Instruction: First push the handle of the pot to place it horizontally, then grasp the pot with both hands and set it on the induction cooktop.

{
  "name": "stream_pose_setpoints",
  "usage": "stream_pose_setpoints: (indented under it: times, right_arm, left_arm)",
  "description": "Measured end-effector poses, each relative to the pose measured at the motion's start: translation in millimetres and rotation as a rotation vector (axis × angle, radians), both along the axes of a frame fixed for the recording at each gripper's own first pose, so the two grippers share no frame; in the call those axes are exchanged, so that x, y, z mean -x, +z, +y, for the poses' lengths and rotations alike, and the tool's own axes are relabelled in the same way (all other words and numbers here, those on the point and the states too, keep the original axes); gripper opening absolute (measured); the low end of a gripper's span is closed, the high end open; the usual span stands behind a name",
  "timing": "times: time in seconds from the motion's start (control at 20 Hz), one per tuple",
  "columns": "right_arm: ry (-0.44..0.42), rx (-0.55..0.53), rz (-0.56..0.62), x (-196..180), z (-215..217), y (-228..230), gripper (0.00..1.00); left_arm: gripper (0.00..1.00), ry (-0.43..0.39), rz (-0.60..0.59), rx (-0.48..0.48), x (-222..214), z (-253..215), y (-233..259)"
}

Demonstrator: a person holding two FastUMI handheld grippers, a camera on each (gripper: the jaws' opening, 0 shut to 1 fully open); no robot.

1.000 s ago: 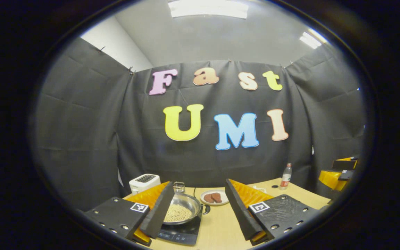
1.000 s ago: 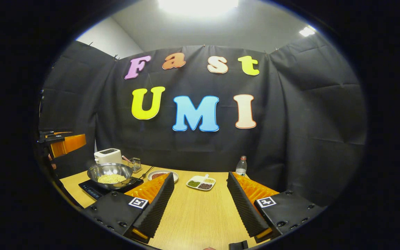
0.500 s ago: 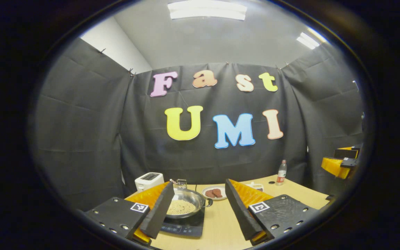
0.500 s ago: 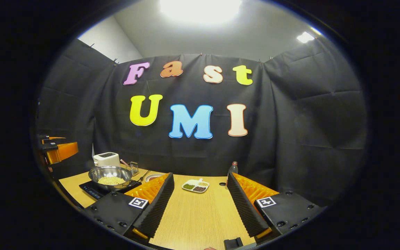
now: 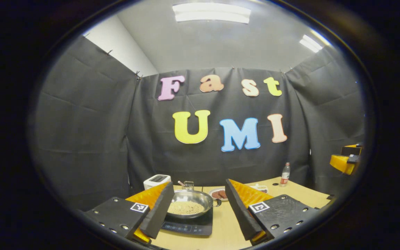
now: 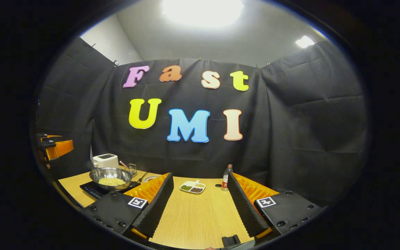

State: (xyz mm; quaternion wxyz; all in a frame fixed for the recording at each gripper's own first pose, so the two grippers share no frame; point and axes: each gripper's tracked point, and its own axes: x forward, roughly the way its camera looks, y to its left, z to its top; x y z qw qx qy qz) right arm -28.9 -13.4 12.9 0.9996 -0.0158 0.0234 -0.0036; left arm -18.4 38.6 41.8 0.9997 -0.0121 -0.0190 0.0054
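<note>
Steel pot (image 5: pixel 189 205) of pale beans resting on black induction cooktop (image 5: pixel 189 227), both grippers — left gripper (image 5: pixel 198 208), right gripper (image 6: pixel 198 205) — spread wide and holding nothing; best drawn straight back, well apart from handle.

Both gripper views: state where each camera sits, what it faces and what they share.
Left gripper view: rides the open left gripper, facing the pot on the induction cooktop; the right gripper shows farther off.
Right gripper view: rides the open right gripper, facing bare table and a divided dish.
Shared: pot, cooktop, toaster, bottle.
</note>
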Motion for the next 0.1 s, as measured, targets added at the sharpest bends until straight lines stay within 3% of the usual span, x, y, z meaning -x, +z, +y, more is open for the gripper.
stream_pose_setpoints:
  times: [0.1]
  right_arm:
    - [0.000, 0.001, -0.007, 2.6, 1.5, 2.4, 0.98]
  left_arm:
    - [0.89, 0.006, -0.006, 0.003, 2.5, 3.8, 2.9]
